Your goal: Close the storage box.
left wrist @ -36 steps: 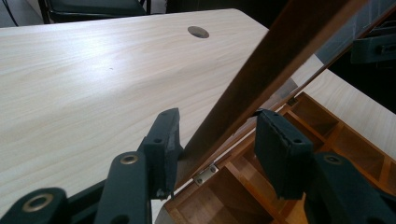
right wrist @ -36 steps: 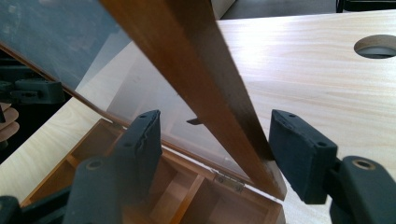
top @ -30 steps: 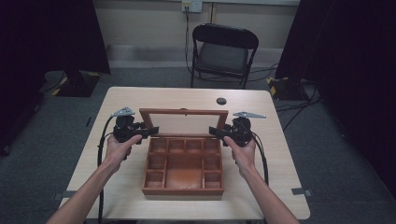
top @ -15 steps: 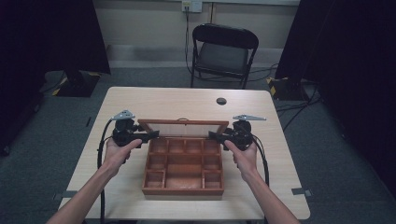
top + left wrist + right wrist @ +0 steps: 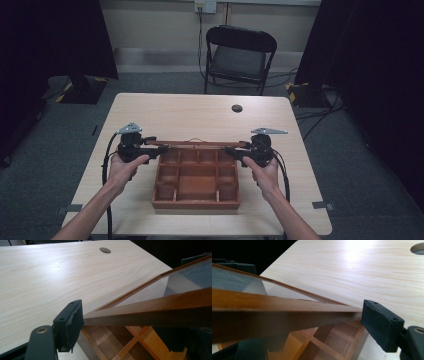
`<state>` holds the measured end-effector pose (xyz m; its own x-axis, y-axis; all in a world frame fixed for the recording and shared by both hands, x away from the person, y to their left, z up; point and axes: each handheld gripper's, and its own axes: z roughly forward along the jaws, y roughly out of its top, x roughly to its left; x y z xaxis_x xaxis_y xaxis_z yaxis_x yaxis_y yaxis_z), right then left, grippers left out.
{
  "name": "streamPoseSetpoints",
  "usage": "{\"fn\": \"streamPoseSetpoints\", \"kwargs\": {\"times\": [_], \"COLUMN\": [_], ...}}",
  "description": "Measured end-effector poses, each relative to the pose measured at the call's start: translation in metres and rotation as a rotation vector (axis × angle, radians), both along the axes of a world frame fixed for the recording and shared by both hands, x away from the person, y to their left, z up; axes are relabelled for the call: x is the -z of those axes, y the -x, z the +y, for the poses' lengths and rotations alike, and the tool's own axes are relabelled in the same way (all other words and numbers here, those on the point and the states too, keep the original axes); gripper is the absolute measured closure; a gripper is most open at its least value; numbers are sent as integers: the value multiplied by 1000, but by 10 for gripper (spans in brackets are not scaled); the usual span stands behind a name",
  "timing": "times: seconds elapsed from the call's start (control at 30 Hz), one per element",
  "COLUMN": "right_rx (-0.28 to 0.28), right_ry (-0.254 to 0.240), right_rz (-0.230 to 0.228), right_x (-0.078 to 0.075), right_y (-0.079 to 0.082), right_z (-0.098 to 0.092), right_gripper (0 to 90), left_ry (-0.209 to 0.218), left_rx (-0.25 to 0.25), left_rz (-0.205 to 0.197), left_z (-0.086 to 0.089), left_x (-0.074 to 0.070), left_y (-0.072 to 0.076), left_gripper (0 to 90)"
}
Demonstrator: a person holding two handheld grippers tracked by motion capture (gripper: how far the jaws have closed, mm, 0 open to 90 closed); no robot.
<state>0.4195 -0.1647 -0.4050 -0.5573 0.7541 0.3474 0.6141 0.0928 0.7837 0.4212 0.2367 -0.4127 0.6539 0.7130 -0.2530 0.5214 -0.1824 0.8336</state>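
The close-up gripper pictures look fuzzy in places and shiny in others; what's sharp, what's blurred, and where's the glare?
Left gripper view: the table is sharp, the near lid frame soft. Right gripper view: a bright glare patch on the table, the close lid frame blurred. High view: evenly lit, dark at the room's sides.

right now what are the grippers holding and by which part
The glass-paned wooden lid of the compartment box, hinged up. The left gripper clamps the frame's left end, the right gripper its right end.
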Motion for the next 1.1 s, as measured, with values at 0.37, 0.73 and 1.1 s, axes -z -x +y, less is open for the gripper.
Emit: {"fn": "streamPoseSetpoints", "kwargs": {"times": [0.37, 0.73, 1.1], "right_rx": [22, 89, -15], "right_ry": [85, 108, 40], "right_rz": [7, 32, 6], "right_x": [4, 2, -32], "right_y": [16, 6, -2], "right_z": [-19, -45, -31], "right_gripper": [266, 337, 296], "left_ry": [-12, -2, -26], "left_rx": [1, 20, 24], "left_rz": [-4, -10, -10], "left_z": [-2, -3, -3], "left_x": [1, -3, -1], "left_y": [4, 8, 17], "left_gripper": [241, 232, 211]}}
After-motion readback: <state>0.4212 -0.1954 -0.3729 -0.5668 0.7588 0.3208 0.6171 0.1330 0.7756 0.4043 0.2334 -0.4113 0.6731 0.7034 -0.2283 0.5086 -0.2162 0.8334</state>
